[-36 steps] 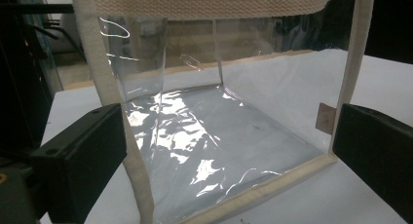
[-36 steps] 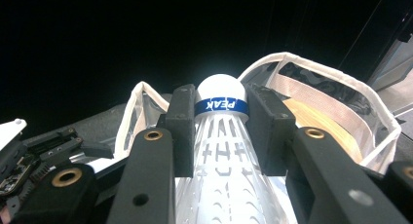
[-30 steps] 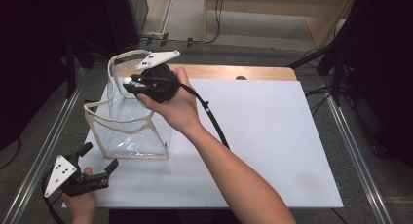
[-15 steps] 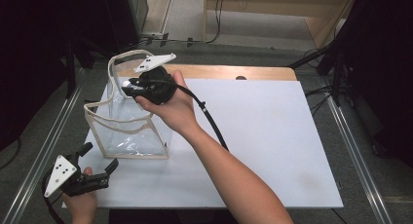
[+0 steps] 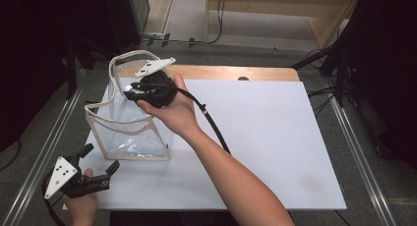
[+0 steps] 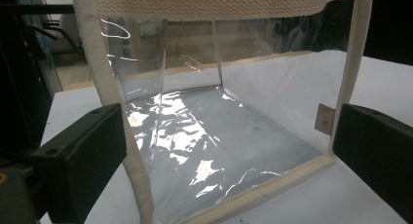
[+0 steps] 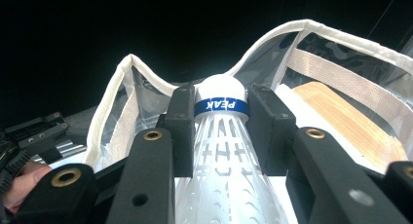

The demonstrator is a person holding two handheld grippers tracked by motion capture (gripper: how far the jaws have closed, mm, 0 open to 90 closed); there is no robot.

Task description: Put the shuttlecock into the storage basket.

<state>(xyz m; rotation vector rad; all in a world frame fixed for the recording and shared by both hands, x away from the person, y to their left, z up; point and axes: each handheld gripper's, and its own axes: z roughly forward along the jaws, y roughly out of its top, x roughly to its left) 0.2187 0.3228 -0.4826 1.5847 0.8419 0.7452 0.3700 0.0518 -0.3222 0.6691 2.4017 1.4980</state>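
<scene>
Overhead, my right gripper [image 5: 132, 90] hovers over the clear bag [image 5: 129, 132] at ten o'clock on the table [image 5: 275, 137]; my left gripper [image 5: 101, 162], jaws spread, waits at seven. Left gripper view: the bag's empty floor. Right gripper view: a white shuttlecock [image 7: 220, 136] clamped between my jaws.

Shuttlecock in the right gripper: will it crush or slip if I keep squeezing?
The shuttlecock looks light, its slotted skirt probably crushable. The right gripper clamps the firmer banded cork, so slipping seems unlikely. The clear bag looks floppy and may buckle if bumped.
</scene>
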